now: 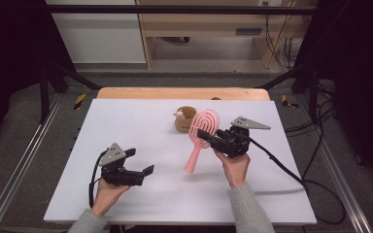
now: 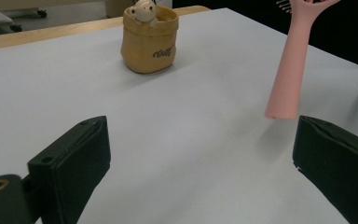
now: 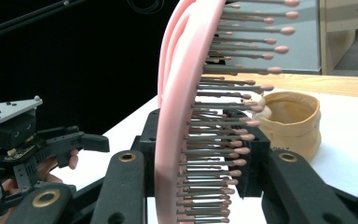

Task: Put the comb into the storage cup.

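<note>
Hairbrush held aloft in the right gripper, with the left gripper standing ready.

Nearest the person, the left gripper point(image 1: 138, 162) rested low over the white table point(image 1: 126, 121), its jaws wide apart and holding nothing. Ahead of it and to its right, the right gripper point(image 1: 208, 136) was closed across the head of the pink hairbrush point(image 1: 200, 136), whose handle hung down free of the table. Just beyond the brush head stood the tan pouch point(image 2: 150, 39), a small toy point(image 2: 142, 10) in its mouth. The step appeared to be carriage; the next move likely called for swinging the brush over the pouch, handle first.
</note>
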Motion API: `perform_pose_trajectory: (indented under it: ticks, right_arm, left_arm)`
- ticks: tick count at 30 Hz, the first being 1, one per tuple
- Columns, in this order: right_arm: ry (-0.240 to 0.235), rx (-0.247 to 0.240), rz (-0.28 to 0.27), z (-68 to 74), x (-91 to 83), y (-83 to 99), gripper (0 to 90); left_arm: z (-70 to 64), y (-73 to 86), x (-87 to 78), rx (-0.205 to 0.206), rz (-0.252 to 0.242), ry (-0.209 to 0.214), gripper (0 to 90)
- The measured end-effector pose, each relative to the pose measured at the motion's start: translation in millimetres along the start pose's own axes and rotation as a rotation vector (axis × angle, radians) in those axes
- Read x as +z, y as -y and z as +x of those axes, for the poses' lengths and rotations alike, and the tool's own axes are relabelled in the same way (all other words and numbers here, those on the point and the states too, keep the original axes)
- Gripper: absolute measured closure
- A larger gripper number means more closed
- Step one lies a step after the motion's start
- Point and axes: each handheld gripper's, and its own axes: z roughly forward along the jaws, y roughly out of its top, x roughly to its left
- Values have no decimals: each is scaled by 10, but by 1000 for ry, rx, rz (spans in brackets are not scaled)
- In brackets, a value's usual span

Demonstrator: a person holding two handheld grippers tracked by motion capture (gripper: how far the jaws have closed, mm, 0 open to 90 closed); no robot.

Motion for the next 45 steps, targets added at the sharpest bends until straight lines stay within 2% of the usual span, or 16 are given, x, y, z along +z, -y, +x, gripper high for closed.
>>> perform_pose_trajectory:
  ticks: [10, 17, 26, 38, 45]
  right_arm:
    - [20, -13, -11, -28, -24, -64, 629]
    - [26, -25, 2, -44, 41, -97, 629]
    - [39, -37, -3, -47, 98, -166, 629]
    - [63, -63, -7, -52, 153, -279, 629]
    - [82, -58, -16, -98, 191, -310, 629]
  left_arm:
    - [148, 137, -163, 3, -11, -31, 42]
    - [242, 235, -265, 5, -13, -52, 42]
    - [385, 366, -411, -15, -20, -84, 42]
    - [441, 455, -466, -1, -17, -107, 42]
    - [465, 484, -454, -3, -7, -109, 42]
